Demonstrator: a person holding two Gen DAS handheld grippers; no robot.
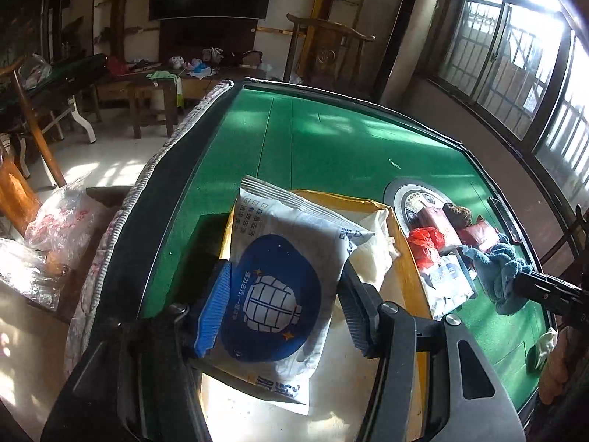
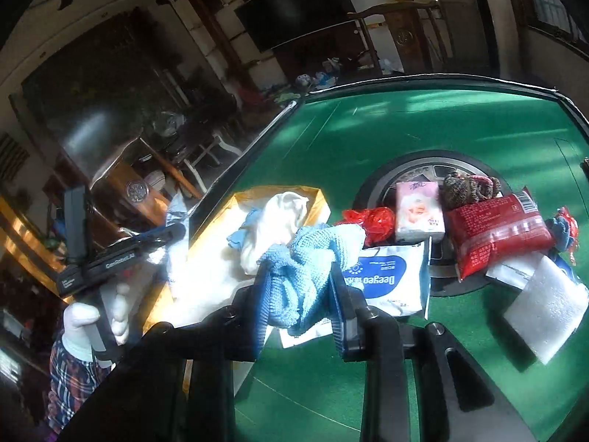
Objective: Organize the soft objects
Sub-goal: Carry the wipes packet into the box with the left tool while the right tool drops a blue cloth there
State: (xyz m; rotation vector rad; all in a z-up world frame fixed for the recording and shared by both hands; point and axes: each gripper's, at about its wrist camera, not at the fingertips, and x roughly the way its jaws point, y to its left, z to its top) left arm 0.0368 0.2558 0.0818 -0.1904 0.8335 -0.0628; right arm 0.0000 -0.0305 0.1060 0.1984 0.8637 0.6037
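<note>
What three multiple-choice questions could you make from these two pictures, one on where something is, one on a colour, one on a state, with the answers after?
1. Where does the pink tissue pack stand?
A. In the yellow box
B. On the green table beside the red bag
C. On the floor

2. What colour is the cloth in the right gripper?
A. Light blue
B. Red
C. Black

3. What is the left gripper doing?
A. Hanging empty
B. Gripping a white and blue pouch
C. Holding a chair

Answers:
1 B: it stands on the table next to the red bag.
2 A: the terry cloth between the pads is light blue.
3 B: the pouch sits clamped between its fingers, above the yellow box.
</note>
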